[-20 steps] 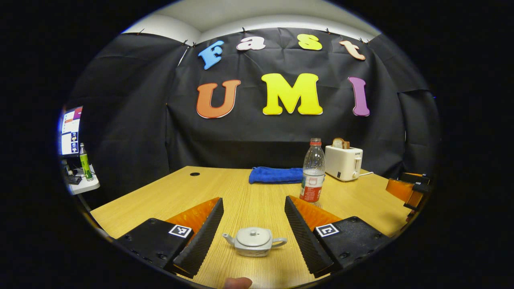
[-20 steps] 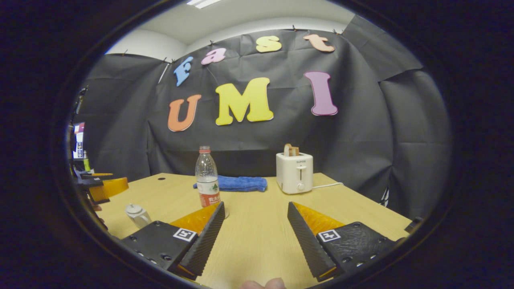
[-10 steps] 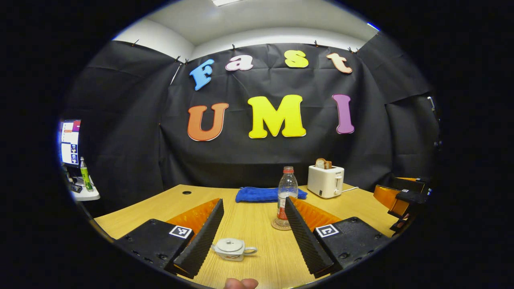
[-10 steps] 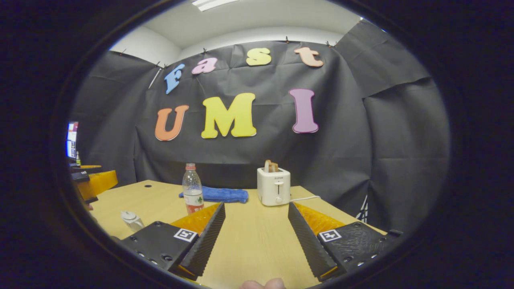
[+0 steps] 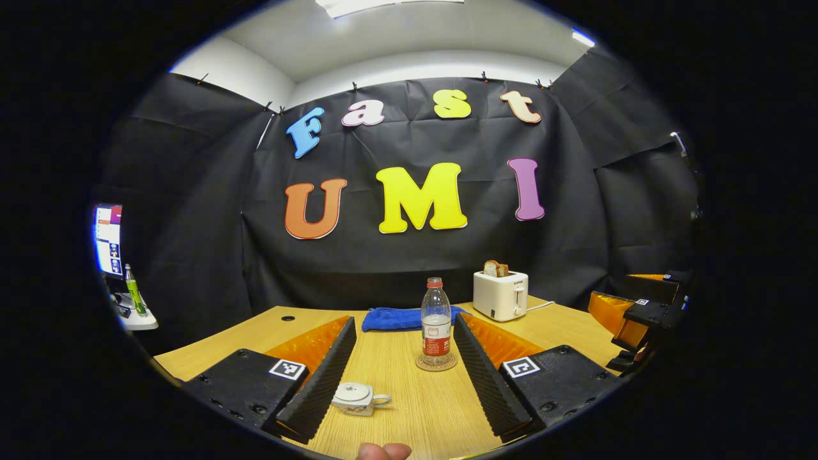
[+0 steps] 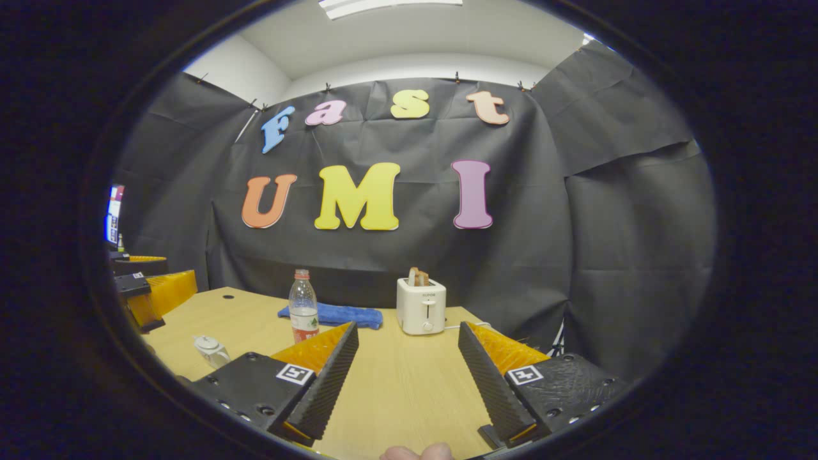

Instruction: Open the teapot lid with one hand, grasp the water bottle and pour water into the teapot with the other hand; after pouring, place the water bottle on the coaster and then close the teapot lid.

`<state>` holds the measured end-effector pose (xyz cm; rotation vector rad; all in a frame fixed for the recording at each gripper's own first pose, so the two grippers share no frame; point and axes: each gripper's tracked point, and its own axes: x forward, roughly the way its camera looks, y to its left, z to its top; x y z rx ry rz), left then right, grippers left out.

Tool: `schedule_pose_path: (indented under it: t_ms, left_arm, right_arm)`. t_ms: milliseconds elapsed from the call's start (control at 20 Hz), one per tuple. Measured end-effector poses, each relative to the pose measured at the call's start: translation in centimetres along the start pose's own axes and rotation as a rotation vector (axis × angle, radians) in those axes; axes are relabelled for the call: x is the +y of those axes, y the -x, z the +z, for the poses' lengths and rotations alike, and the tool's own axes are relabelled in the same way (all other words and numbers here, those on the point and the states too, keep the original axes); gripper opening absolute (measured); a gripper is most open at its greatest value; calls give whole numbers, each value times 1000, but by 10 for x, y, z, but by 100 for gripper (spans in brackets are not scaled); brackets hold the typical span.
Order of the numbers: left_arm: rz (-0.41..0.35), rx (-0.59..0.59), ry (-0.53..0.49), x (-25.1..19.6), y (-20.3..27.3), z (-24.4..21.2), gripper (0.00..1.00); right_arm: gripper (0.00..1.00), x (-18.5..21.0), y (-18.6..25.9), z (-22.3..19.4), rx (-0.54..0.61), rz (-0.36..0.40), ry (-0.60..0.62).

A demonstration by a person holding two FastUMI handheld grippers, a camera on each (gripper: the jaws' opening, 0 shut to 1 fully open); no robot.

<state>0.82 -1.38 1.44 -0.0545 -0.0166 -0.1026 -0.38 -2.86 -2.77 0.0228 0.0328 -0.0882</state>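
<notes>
A small white teapot (image 5: 355, 398) with its lid on sits on the wooden table (image 5: 409, 409), near the inner edge of my left gripper's left finger. My left gripper (image 5: 404, 367) stands open above the table with nothing between its fingers. Farther back, a clear water bottle (image 5: 436, 329) with a red cap stands upright on a round coaster (image 5: 436, 363). In the right gripper view, the teapot (image 6: 211, 349) is at the left and the bottle (image 6: 303, 307) stands beyond the left finger. My right gripper (image 6: 408, 374) is open and holds nothing.
A white toaster (image 5: 500, 294) with bread in it stands at the back right, its cord trailing off. A folded blue cloth (image 5: 396, 318) lies behind the bottle. The other gripper (image 5: 632, 313) hovers at the table's right edge. A monitor and a green bottle (image 5: 133, 291) stand at far left.
Both grippers have drawn back and risen, so the teapot, bottle and toaster look smaller and farther away. Both stayed open. The bottle's coaster came into sight.
</notes>
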Motion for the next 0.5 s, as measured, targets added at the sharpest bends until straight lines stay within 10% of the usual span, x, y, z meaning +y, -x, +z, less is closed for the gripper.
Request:
schedule_pose_path:
  t_ms: [500]
  left_arm:
    - [11,12,8,12,0,-2,96]
  right_arm:
    - [94,11,9,8,-10,-4,1]
